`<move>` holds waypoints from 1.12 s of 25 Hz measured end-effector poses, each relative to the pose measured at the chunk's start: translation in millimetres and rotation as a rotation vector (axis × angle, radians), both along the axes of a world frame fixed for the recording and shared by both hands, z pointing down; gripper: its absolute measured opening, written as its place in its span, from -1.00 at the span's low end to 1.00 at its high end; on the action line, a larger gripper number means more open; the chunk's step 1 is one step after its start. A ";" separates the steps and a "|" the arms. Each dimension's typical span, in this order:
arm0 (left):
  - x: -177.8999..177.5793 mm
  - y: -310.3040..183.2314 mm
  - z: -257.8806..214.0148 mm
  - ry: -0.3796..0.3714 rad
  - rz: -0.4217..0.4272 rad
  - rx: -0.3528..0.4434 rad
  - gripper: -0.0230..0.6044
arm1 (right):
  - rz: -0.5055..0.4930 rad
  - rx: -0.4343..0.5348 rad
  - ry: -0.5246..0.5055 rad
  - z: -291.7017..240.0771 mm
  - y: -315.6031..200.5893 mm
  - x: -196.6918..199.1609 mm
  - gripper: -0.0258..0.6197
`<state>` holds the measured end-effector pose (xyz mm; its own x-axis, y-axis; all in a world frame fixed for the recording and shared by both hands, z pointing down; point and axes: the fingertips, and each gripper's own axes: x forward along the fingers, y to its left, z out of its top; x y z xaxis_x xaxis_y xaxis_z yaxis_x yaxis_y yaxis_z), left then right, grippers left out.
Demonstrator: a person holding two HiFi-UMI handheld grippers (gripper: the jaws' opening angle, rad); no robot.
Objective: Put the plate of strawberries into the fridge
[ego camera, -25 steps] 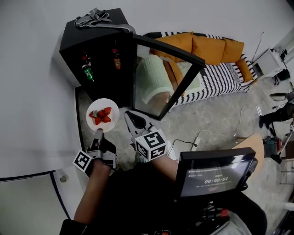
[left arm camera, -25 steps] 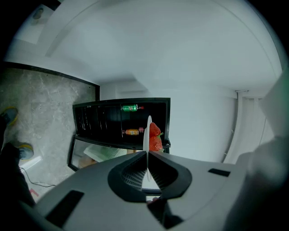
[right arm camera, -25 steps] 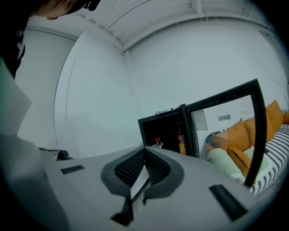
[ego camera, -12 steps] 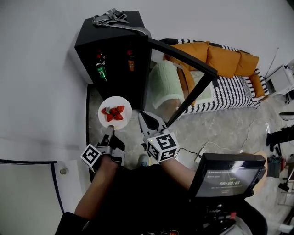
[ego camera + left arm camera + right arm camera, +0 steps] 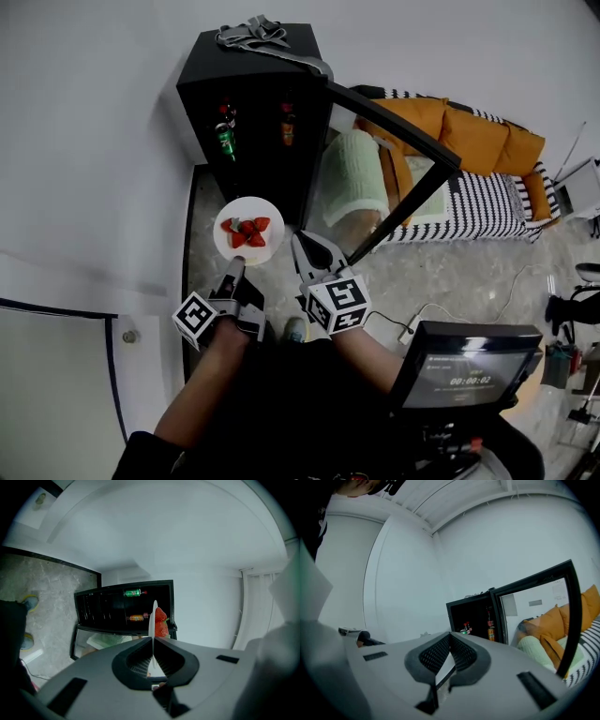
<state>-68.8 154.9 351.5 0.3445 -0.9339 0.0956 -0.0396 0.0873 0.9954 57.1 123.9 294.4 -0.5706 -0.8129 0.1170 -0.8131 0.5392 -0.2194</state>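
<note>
The plate (image 5: 254, 207), white and round, carries a few strawberries (image 5: 247, 232) and sits level just ahead of the left tool (image 5: 234, 268), which pinches its near rim. In the left gripper view the rim runs edge-on between the two pads pressed against it, with the berries on the far side. Beyond the plate, farther ahead of that tool, stands the small black fridge (image 5: 246, 73). Its glass door (image 5: 395, 176) is swung wide open, and two bottles (image 5: 226, 141) stand inside. The plate is still outside the cabinet, over the floor (image 5: 202, 234) in front of the opening.

The right tool (image 5: 306, 243) is beside the left one, near the door's lower edge, with its tips pressed together on nothing.

As I judge it, the door is open and the plate is lifted and carried to the fridge. What remains is to reach in, set the plate on a shelf, let go, withdraw and probably close the door.
</note>
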 end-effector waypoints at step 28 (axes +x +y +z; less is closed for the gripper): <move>-1.5 -58.8 15.6 -0.054 0.069 -0.023 -0.88 | 0.004 0.002 0.050 6.8 -52.2 -9.3 -0.93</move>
<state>-70.4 96.1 367.1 0.4019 -0.9054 0.1370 -0.1002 0.1053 0.9894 47.8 71.7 301.2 -0.5612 -0.8151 0.1440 -0.8250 0.5366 -0.1773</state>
